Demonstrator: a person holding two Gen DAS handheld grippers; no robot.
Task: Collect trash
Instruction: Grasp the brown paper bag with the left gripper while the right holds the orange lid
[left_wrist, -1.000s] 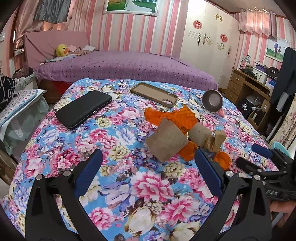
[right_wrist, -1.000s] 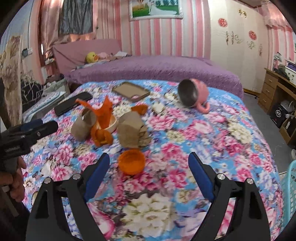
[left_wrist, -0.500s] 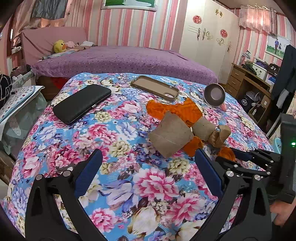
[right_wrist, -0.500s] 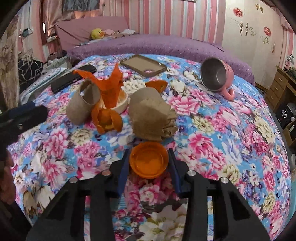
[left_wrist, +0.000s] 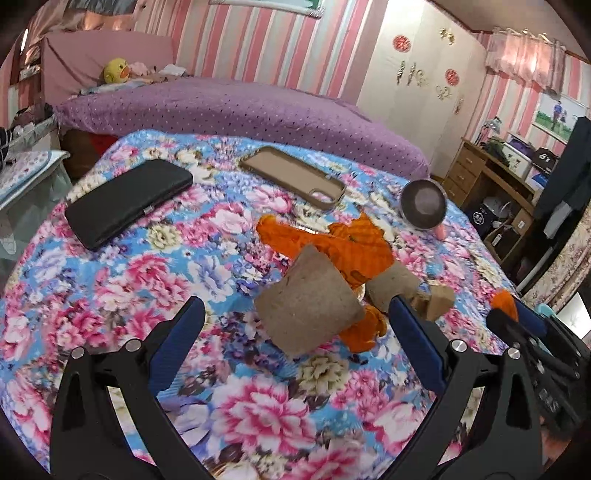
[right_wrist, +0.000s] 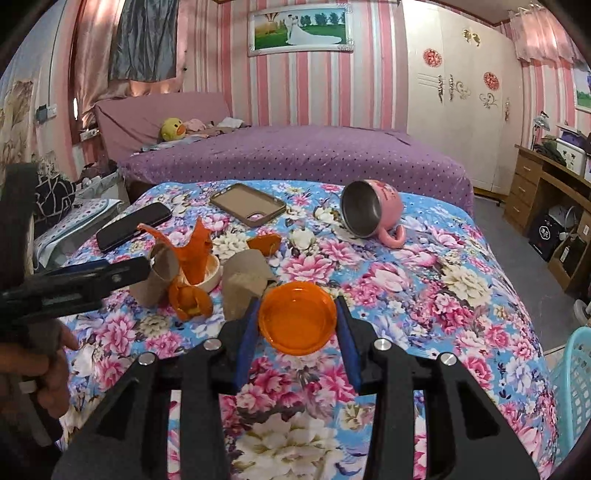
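the right gripper (right_wrist: 297, 319) clamps the orange lid (right_wrist: 297, 317) above the floral bedspread (right_wrist: 424, 295), the left gripper (left_wrist: 295, 328) gapes empty near the cardboard tube (left_wrist: 308, 308), and orange peels (left_wrist: 354, 243) remain uncollected.

Not much to read here, tbh. The only clear bit is a white "67" on a dark box (left_wrist: 543, 159) sitting on the wooden desk at the right edge of the left wrist view. There's embossed lettering on the other gripper's black body (left_wrist: 546, 397) at the lower right, but it's too blurry to make out.
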